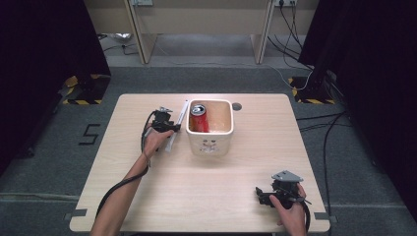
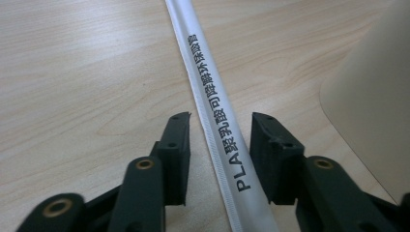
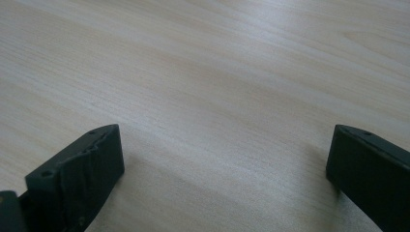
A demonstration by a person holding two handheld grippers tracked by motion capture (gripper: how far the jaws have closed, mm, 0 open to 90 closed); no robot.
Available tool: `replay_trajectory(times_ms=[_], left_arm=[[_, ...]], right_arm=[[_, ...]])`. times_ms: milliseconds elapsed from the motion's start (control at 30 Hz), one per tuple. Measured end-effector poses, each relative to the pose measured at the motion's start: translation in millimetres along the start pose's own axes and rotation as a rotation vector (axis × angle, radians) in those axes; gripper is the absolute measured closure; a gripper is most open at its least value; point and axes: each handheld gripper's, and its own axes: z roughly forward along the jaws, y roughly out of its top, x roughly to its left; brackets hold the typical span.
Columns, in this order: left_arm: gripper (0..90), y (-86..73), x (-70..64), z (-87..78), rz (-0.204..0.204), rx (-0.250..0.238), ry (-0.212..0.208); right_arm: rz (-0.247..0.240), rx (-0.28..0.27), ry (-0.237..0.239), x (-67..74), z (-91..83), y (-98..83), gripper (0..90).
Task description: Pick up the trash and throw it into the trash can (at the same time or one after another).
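black tool [image 2: 220,145], brass screws, trailing cable

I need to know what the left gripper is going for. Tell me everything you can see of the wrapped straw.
The wrapped straw is a long, thin stick in a white paper sleeve with a crimped seam along one edge and black print, "PLA" followed by Chinese characters. It lies flat on the wooden table, just left of the cream bin. The left gripper straddles it, jaws on either side with gaps showing, not yet pressing.

White straw wrapper [image 2: 212,111] with black print; pale wood-grain table [image 2: 82,72]; cream bin [image 1: 211,142] with a small dark motif; red can [image 1: 199,119]; black jaws.
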Motion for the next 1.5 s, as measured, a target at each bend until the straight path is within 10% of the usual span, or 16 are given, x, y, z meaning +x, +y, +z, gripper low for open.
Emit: replay_trajectory(times_ms=[200,533,1100,1500], left_arm=[[78.2,-1.7,-0.3,-1.5,0.004,0.001,-0.011],[79.0,3.8,4.5,-17.7,-0.013,-0.025,-0.05],[78.9,41.5,15.5,-89.9,-0.024,-0.123,-0.095],[78.8,87.5,-17.7,-133.8,0.071,-0.2,-0.129]], right_arm=[[-0.001,0.0,0.0,0.0,0.0,0.0,0.2],[0.0,0.0,0.0,0.0,0.0,0.0,0.2],[0.0,0.0,0.0,0.0,0.0,0.0,0.2],[0.0,0.0,0.0,0.0,0.0,0.0,0.2]])
